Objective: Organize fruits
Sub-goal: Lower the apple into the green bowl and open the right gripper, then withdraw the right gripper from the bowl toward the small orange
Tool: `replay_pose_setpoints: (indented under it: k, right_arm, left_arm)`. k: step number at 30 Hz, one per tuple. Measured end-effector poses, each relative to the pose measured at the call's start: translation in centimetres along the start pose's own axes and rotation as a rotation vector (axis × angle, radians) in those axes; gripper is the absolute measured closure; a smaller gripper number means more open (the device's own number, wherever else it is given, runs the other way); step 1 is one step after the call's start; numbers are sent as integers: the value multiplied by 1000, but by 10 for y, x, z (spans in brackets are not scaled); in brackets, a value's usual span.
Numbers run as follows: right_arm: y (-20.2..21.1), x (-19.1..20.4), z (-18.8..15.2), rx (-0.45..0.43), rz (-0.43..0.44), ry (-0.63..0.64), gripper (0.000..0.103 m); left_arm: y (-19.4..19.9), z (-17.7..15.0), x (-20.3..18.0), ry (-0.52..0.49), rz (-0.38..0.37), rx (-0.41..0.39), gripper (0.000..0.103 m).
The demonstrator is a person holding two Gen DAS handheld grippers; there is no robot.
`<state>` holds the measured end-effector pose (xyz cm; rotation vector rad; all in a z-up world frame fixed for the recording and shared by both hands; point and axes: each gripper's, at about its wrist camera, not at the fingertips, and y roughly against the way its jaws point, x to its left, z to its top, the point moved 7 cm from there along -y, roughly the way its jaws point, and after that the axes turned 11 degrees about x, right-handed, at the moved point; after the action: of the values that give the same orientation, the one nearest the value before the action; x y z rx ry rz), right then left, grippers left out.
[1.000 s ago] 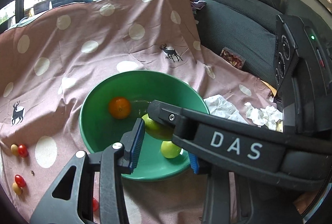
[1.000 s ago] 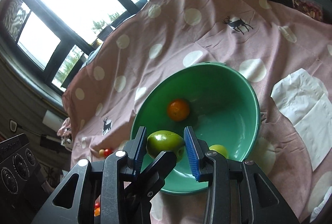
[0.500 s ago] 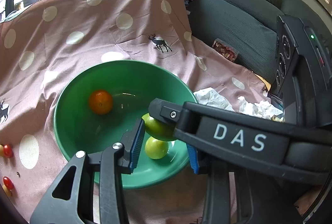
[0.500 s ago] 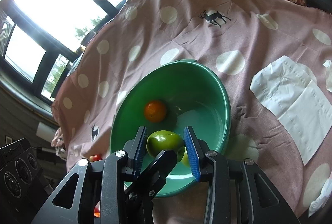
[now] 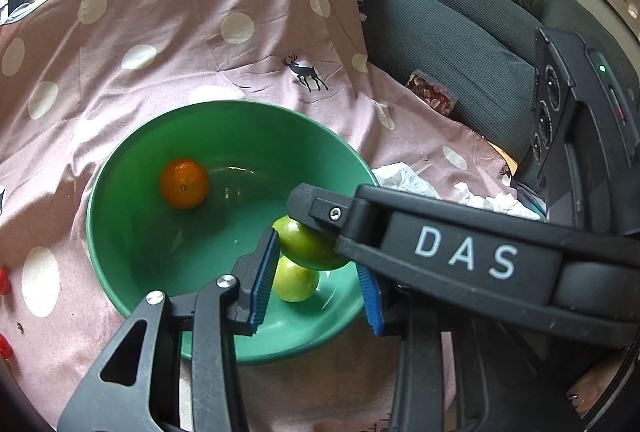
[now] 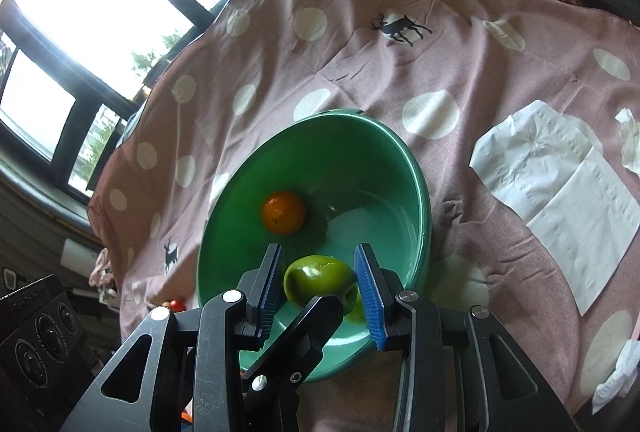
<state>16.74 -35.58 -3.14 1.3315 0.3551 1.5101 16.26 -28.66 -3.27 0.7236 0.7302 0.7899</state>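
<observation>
Lowering the right tool, clamped on the green apple, past the green bowl's six-o'clock rim before releasing would prevent bouncing.

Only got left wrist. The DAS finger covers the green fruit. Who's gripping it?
Observer: Right wrist shows the green fruit clamped between the right gripper's blue pads, over the bowl.
Operator: Left gripper on it too?
Observer: Can't tell. One left finger crosses just in front of the fruit.
Operator: Skin intact?
Observer: No, a thin split runs across its top.
</observation>
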Motion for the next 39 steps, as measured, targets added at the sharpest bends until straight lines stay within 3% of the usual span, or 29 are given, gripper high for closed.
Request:
replay_pose_setpoints:
  k: [11,22,29,39]
  right_arm:
    - [-1,2,-1,5,19,-8,63]
    - [8,15,-1,-42,5,24,63]
    - [8,46,-8,-39,9,112,63]
    - [-4,103,-40,18,50,293,46]
  left_arm:
    - [1,-2,4,28,-16,-5,66]
    - [33,-14,18,43,46,-44,58]
    - [88,-39,57,139,164,-111,54]
    - [177,-111,142,421,392,-226,39]
